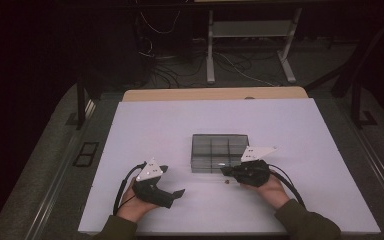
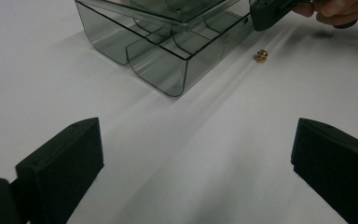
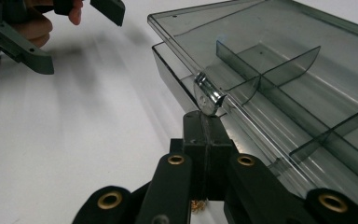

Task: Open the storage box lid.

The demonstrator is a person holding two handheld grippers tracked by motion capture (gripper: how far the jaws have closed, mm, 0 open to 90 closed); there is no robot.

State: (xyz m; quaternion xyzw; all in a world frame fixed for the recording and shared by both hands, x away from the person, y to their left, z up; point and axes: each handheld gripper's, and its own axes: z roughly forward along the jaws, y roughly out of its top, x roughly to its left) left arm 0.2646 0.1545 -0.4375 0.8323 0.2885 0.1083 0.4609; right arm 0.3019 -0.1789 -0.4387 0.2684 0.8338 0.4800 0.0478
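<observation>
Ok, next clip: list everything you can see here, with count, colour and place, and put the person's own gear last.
Compartment box: one, clear smoky grey, middle of the table, lid slightly lifted at its near edge.
Small brass piece: one, gold-brown, on the table just in front of the box's near right corner; too small to identify.
Table: one, white top with a tan strip along the far edge.
Desk frame: one, white, on the floor beyond the table, with loose cables around it.
Left gripper: one, black, near left of the box, jaws wide apart.
Right gripper: one, black, jaws together at the lid's front tab.
Sleeves: two, olive green, bottom edge.
</observation>
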